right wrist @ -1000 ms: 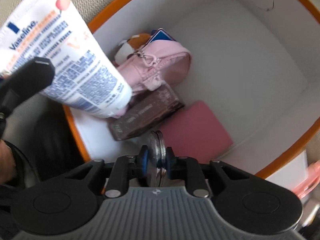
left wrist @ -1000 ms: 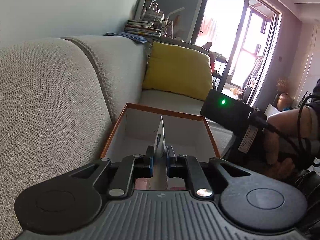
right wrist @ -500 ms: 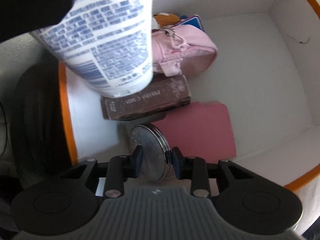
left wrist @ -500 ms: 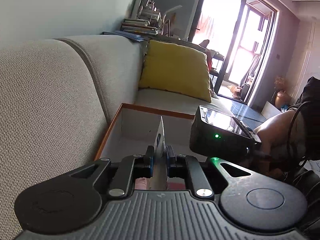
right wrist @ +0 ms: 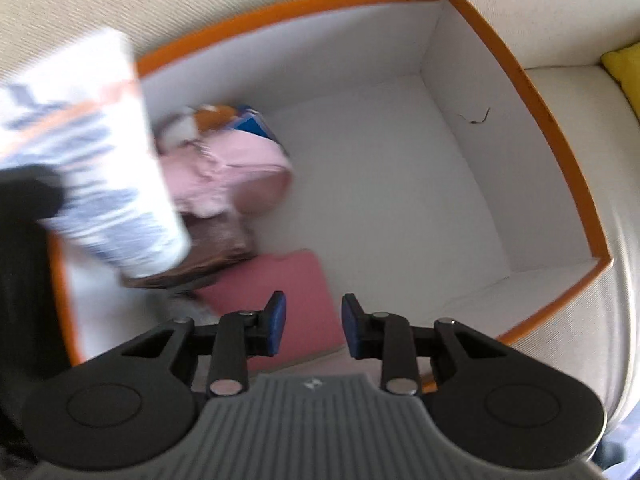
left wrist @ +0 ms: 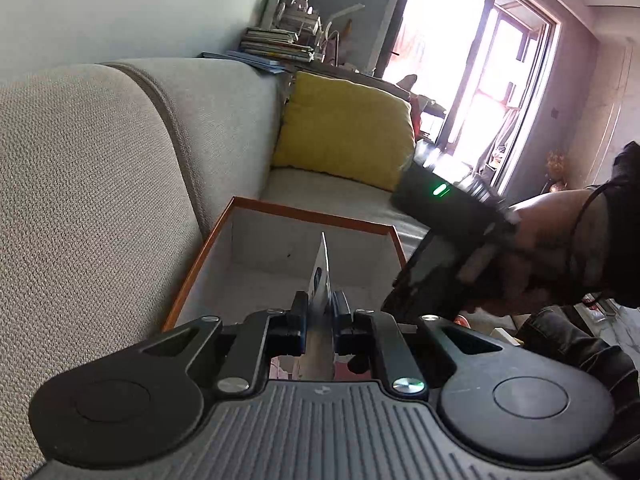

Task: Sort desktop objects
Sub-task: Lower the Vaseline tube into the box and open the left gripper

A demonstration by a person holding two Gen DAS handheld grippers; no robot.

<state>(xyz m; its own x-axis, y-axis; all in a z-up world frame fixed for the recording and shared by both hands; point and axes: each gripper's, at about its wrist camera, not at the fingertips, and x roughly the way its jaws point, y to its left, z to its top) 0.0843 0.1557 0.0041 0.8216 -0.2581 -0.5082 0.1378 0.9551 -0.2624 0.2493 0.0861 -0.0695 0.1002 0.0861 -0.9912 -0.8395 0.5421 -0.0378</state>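
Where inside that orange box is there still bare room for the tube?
The box floor lies bare from the pink pouch and pink card across to the far walls. The corner under the tube, with the pouch and brown packet, is crowded.

We see the orange-rimmed box [right wrist: 516, 80] open on top, its right half bare for passing. The left corner is crowded: pink pouch [right wrist: 240, 176], brown box [right wrist: 216, 248], pink card [right wrist: 288, 288], with the lotion tube [right wrist: 100, 168] hanging over them.
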